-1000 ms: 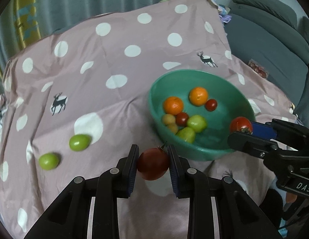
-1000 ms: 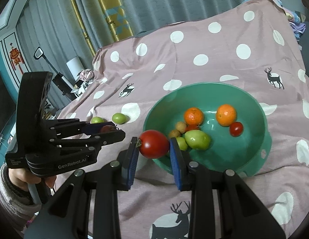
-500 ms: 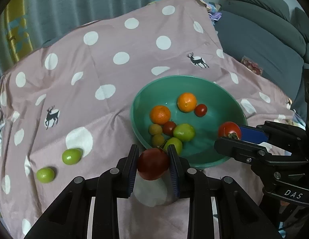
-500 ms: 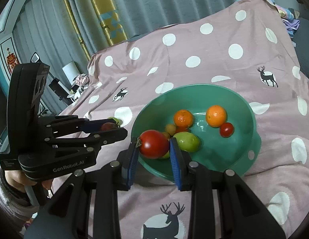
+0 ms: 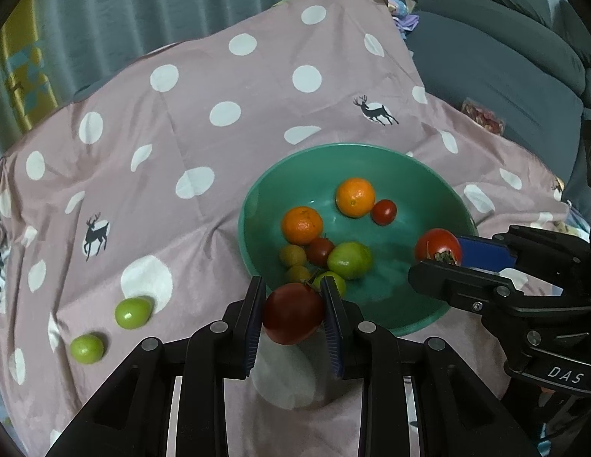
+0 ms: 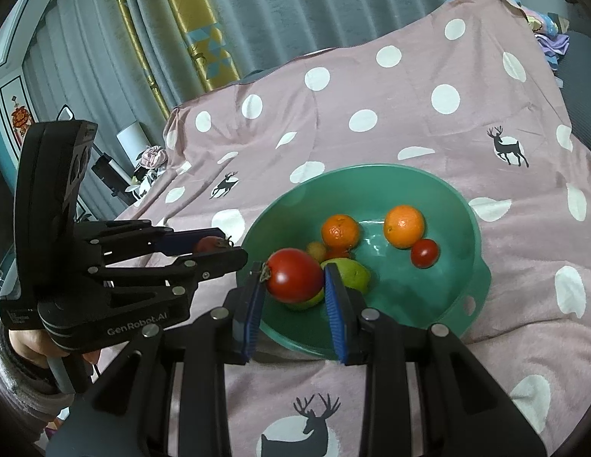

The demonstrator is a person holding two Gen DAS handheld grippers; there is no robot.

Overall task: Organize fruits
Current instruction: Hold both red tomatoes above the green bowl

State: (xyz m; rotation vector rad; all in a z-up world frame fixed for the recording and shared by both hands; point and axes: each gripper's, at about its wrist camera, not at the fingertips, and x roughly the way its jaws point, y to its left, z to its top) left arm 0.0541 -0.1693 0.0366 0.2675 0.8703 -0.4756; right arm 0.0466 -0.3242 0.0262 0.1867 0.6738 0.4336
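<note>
Two tomatoes are in the air at once, one clamped in each gripper, both brought to the bowl (image 5: 257,205) so they can join the fruit gathered there. The left gripper (image 5: 293,314) pinches a dark tomato (image 5: 291,312) just outside the bowl's near rim, not yet over the basin. The right gripper (image 6: 295,278) squeezes a bright tomato (image 6: 294,275) that hangs above the bowl's near inner wall, a likely release spot. Inside the bowl lie two oranges (image 5: 354,196), small red and yellowish fruits and green ones. Two green fruits (image 5: 132,312) sit on the cloth (image 5: 219,76) well to the left of the bowl, probably next to be collected.

Compared with a second ago, the bowl sits nearer the middle of both views and the right tomato has passed from outside the rim to over the basin; the left tomato has closed on the rim. Both grips are unchanged.
</note>
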